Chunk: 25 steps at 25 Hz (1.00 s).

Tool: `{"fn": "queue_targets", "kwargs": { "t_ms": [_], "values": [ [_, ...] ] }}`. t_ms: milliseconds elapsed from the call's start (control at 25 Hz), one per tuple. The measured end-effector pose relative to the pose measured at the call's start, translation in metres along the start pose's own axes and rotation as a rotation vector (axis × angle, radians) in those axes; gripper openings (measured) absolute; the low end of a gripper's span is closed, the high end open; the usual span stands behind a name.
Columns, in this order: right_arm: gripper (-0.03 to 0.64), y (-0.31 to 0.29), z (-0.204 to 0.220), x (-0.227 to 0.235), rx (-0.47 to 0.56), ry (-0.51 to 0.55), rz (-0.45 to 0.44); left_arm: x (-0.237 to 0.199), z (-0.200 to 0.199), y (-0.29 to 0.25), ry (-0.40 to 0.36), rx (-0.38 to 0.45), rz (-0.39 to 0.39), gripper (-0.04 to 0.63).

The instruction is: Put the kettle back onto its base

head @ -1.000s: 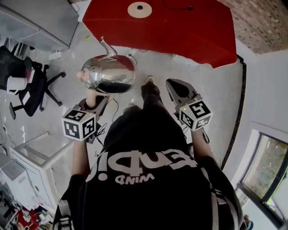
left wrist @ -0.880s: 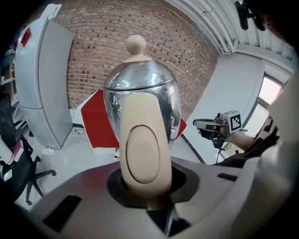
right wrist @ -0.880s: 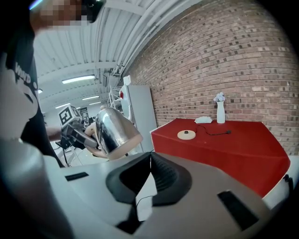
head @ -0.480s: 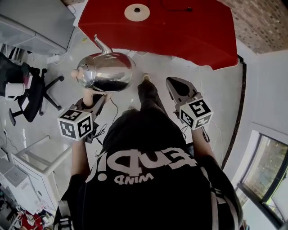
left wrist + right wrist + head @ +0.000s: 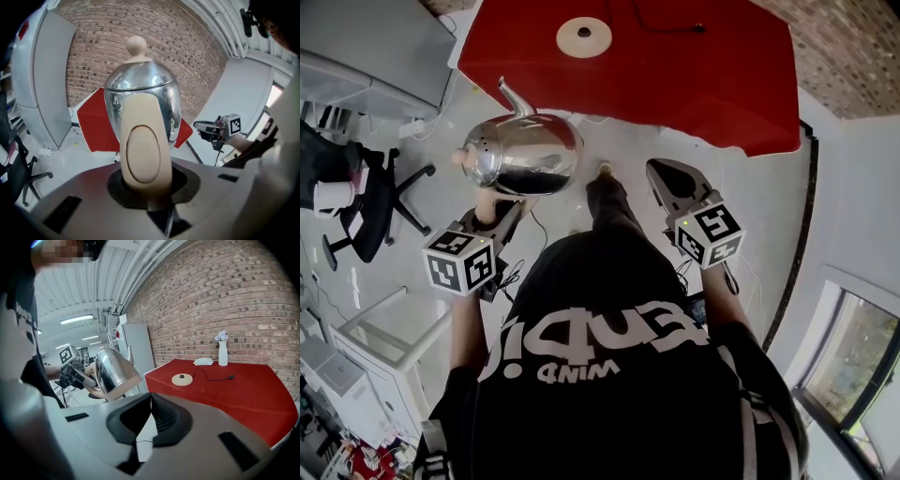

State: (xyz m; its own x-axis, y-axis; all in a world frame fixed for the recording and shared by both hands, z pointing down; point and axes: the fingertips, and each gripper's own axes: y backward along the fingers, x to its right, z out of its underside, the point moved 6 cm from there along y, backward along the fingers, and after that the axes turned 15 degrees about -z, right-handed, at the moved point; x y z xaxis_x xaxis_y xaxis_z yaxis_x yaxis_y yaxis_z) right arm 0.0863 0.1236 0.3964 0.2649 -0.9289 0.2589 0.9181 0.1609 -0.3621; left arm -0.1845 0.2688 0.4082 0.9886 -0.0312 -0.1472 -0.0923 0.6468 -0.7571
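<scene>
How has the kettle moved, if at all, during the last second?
Yes. The kettle has come slightly nearer to the red table and the base on it.

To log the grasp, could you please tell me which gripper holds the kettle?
The left gripper, clamped on the kettle by its handle; the right gripper holds nothing.

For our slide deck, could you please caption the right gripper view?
The shut, empty right gripper faces the red table and round base while the left gripper holds the kettle.
</scene>
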Motion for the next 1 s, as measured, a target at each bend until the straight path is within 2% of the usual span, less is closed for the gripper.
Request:
{"fn": "queue_targets", "kwargs": {
  "t_ms": [160,1000],
  "values": [
    [0.023,-0.013,-0.016,0.048,-0.01,-0.008,-0.021,-0.001,-0.035,-0.033,0.01,-0.02,0.0,0.064],
    [0.023,-0.063,-0.087,0.198,-0.023,-0.002,-0.069,-0.016,-0.162,-0.121,0.059,-0.025,-0.011,0.064]
  ]
}}
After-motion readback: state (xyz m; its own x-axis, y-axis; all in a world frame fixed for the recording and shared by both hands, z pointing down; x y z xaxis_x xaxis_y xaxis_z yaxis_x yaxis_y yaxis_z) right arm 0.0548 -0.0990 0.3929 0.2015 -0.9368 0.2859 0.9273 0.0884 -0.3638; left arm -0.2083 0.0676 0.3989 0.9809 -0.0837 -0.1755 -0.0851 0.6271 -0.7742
